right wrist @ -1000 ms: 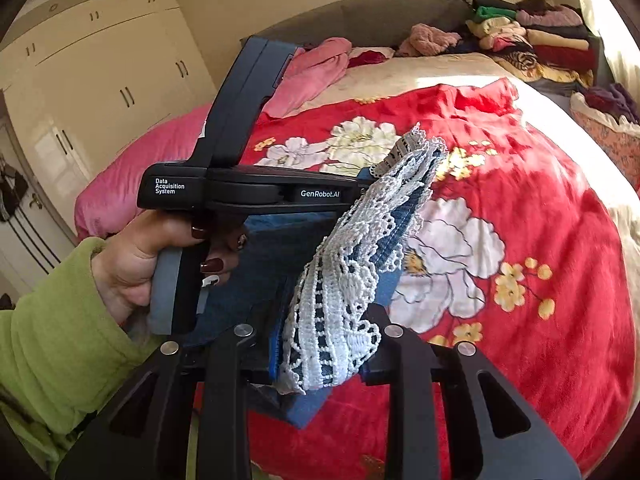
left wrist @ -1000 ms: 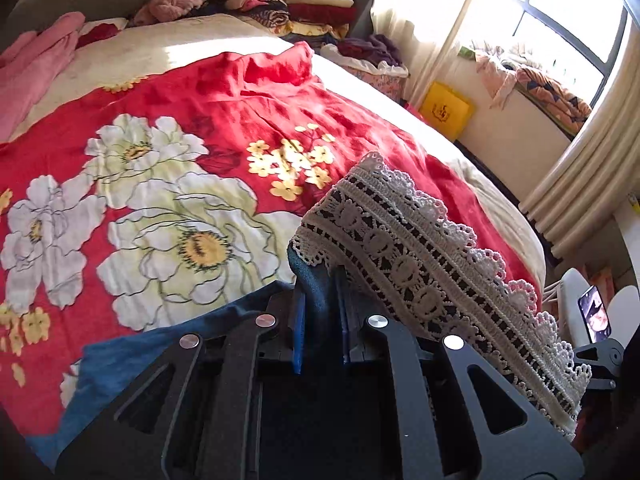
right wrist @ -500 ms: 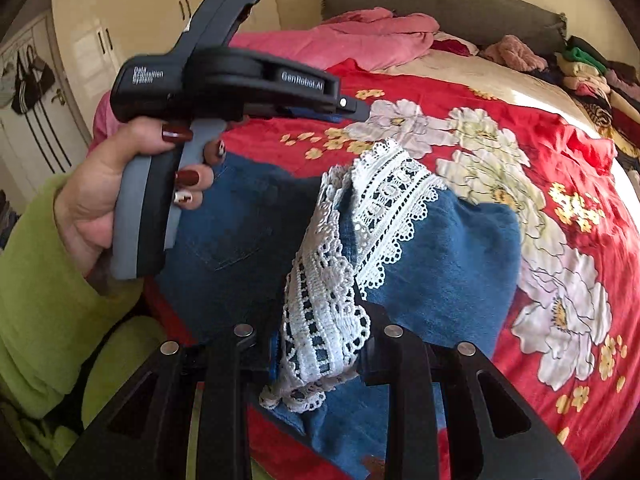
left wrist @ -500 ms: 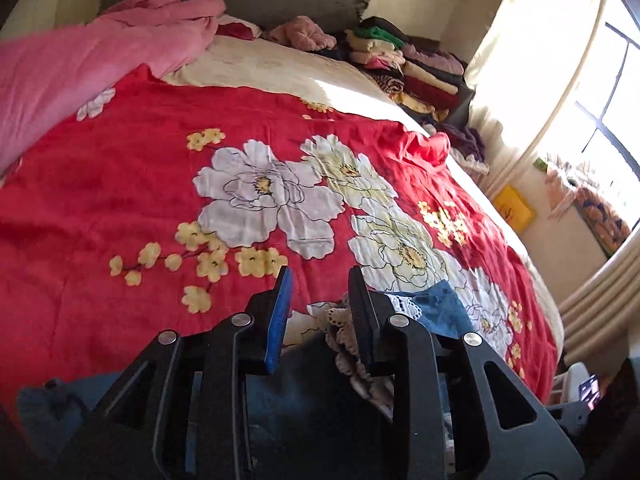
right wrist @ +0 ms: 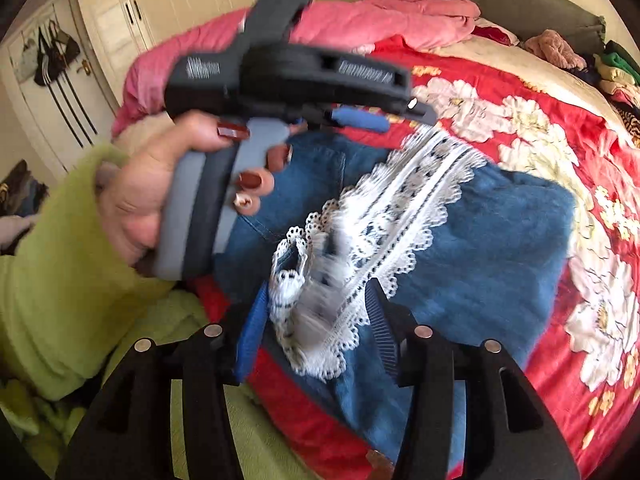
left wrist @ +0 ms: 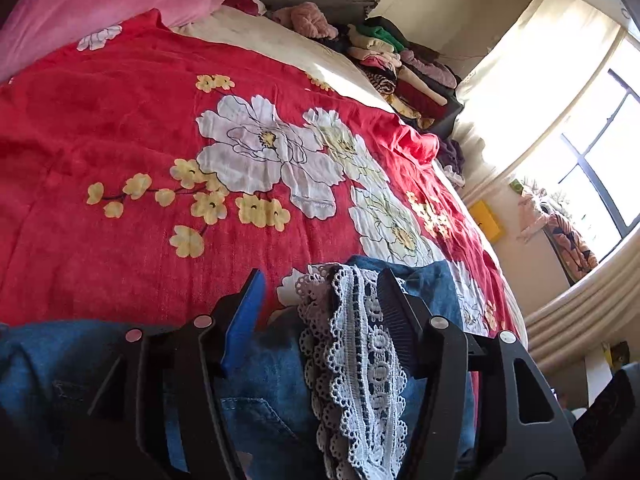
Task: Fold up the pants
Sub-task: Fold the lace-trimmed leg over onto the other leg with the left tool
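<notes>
Blue denim pants (right wrist: 472, 256) are lying doubled over near the bed's (left wrist: 100, 128) front edge, resting flat on its red floral cover. White lace hem trim (right wrist: 404, 208) is running diagonally across the top layer, scalloped and openwork. The lace's near end is bunching up, though blur is obscuring it there. A stitched back pocket (left wrist: 256, 420) is showing on the lower layer.

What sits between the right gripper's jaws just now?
In the right wrist view, the white lace trim of the denim pants lies between the right gripper jaws. They have just been opening and no longer pinch it.
</notes>
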